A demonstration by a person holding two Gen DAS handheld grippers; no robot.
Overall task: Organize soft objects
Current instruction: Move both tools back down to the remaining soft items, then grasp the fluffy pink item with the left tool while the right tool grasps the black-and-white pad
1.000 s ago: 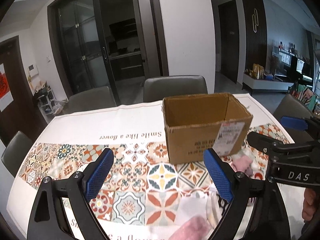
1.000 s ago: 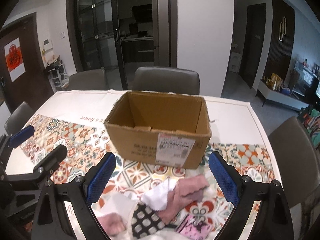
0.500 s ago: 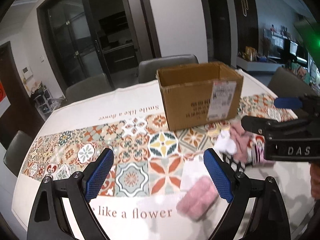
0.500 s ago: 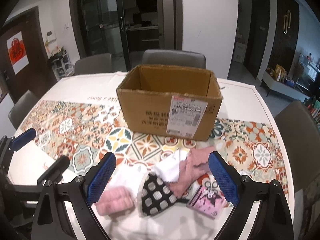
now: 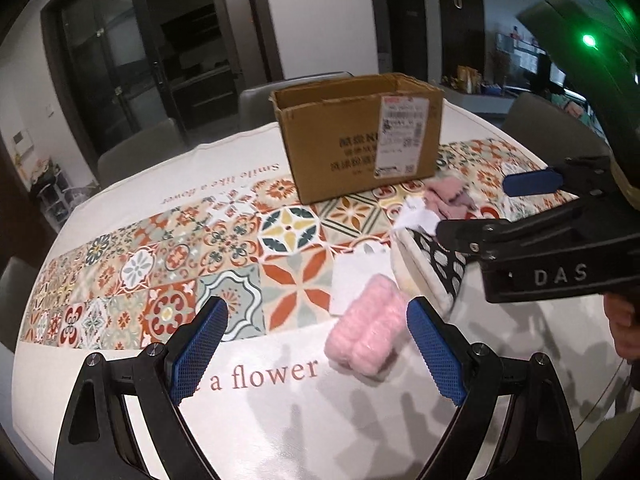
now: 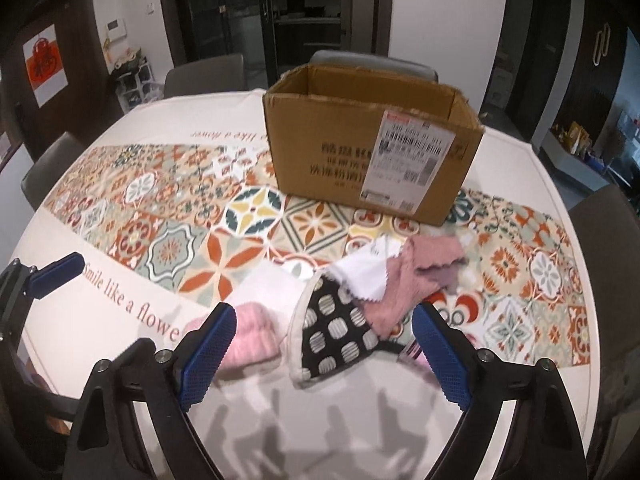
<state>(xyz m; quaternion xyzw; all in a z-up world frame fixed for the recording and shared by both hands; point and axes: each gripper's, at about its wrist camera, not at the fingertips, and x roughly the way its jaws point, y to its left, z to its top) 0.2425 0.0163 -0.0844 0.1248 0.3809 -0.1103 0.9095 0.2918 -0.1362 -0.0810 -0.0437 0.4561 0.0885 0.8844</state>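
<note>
The left gripper (image 5: 316,354) stands with its jaws wide apart and nothing between them, as does the right gripper (image 6: 324,354). Over the last second both have drawn back toward the near edge of the tabletop (image 5: 280,412) and tipped downward, so the soft pile now fills the lower view instead of the box. From the left gripper, the fluffy pink roll (image 5: 366,338) lies at about 1 o'clock, just beside its right pad. From the right gripper, the spotted black cloth (image 6: 336,330) sits at 12 o'clock, with the white cloth (image 6: 366,276) and the pink knit (image 6: 416,276) beyond. The cardboard box (image 6: 372,152) stands open at 12 o'clock, apparently empty. Sorting looks unstarted; a first pick seems imminent.
</note>
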